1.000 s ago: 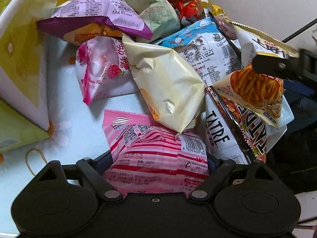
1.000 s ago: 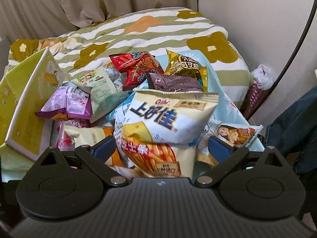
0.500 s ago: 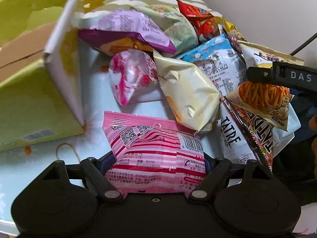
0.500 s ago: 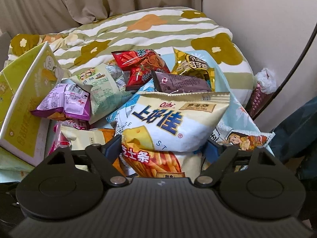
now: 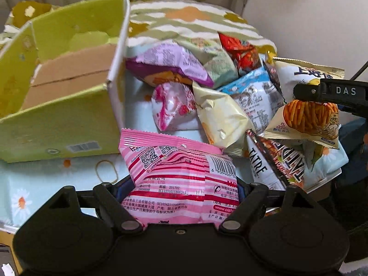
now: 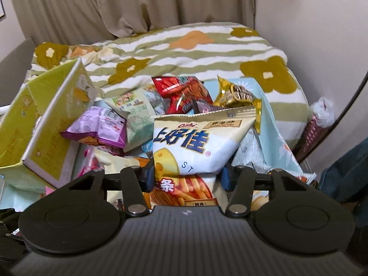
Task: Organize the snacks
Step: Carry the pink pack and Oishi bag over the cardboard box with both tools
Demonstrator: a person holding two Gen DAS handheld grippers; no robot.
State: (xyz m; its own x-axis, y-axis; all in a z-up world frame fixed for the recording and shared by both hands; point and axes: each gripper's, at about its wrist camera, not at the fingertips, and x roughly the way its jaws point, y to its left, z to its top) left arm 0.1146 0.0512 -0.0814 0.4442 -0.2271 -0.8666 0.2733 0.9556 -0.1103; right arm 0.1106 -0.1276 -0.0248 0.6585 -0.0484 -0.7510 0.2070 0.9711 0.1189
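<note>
My left gripper (image 5: 181, 191) is shut on a pink striped snack packet (image 5: 179, 172) and holds it above the table, just right of an open yellow-green cardboard box (image 5: 57, 92). My right gripper (image 6: 187, 174) is shut on a white cheese-stick bag with blue lettering (image 6: 195, 142), lifted over the snack pile; the same bag (image 5: 308, 115) shows in the left wrist view at the right, under a black finger (image 5: 331, 92). Several other packets lie heaped on the table: a purple one (image 5: 170, 64), a cream one (image 5: 218, 117), a red one (image 6: 181, 92).
The table has a light blue daisy cloth (image 5: 20, 184) with a rubber band (image 5: 105, 170) lying on it. A bed with a striped floral blanket (image 6: 207, 50) lies behind. A wall is at the right, a curtain (image 6: 115, 4) at the back.
My left gripper has lifted the pink packet and pulled back, bringing the open box into view. My right gripper has closed tighter on the cheese-stick bag and raised it.
</note>
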